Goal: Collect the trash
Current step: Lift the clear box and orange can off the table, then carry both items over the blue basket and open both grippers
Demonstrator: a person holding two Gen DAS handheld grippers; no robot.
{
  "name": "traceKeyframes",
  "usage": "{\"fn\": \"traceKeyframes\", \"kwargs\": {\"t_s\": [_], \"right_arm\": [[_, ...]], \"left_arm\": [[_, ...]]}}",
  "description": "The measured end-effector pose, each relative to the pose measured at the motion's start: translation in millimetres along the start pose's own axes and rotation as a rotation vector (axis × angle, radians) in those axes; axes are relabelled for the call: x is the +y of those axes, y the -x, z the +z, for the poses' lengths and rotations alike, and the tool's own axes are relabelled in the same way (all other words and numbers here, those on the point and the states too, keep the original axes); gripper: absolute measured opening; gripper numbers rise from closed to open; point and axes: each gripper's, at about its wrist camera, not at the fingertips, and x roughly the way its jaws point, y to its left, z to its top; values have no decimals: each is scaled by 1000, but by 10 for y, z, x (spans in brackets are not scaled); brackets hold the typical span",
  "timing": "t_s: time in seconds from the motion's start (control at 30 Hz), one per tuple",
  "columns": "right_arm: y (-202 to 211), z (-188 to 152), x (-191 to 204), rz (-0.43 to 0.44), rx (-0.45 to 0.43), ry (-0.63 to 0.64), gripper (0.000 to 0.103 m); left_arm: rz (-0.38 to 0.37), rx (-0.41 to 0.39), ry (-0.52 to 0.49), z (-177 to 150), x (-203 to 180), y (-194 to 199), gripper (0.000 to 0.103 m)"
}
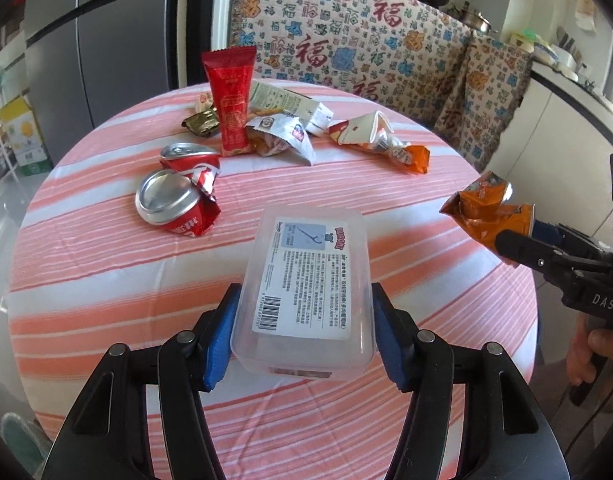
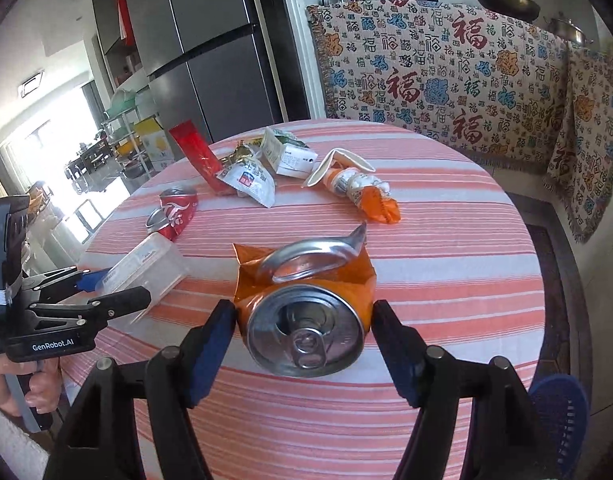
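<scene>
Left claw (image 1: 302, 336): blue pads pressed on both long sides of a clear plastic box (image 1: 306, 292), label side up; box lifted off the cloth.
Right claw (image 2: 302, 340): pads clamped on a crushed orange can (image 2: 306, 320), pull-tab end toward the camera.
Hidden / unclear: near end of the box runs down between the claw arms; label print too small to read. The can's body is mostly behind its own lid. In the left wrist view only one hand (image 1: 586, 352) of the person shows, cut by the frame edge.
Remaining trash: crushed red cola can (image 1: 178, 196) at left; upright red sachet (image 1: 230, 100) beyond it; dark foil wrapper (image 1: 200, 124) partly behind the sachet; white snack packet (image 1: 282, 136), folded carton (image 1: 290, 104), and a twisted white-and-orange wrapper (image 1: 382, 140) at far right. All in a loose cluster on the far half.
Surface: round worktop (image 1: 106, 280) under a pink-and-white striped cloth.
Room: grey refrigerator (image 1: 98, 40) far left; patterned cloth (image 1: 366, 40) draped over a counter behind, pans on top.
Edges / open room: near half of the worktop bare; the rim curves close on both sides.
</scene>
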Motion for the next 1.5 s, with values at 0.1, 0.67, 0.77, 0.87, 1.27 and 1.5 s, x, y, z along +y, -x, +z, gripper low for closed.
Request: {"fn": "traceKeyframes", "kwargs": {"t_s": [0.1,0.67,0.77,0.87,1.27,1.5], "right_arm": [[130,-29,-162,-15,-17,-16,71],[1204,-304,-1730,-206,-110,-205,71],[1364,-420,-2052,-258,-90,-248,71],[1463,-567,-2376,-305,-63,-301,71],[1349,-1264,-3458,-343,42,-566,71],[1243,-1458,-3810,-343,83,-638,71]], "left_arm": [[-14,3,-16,22,-171,14,63],[-261,43,-195,378,-2133,-210,63],[-315,67,-234,376,-2584,-344,63],[-364,103,-246,319,-2992,-532,63],[-387,209,-344,-45,-4077,-1232,63],[-374,257,-371,-231,-4335,-1636,63]]}}
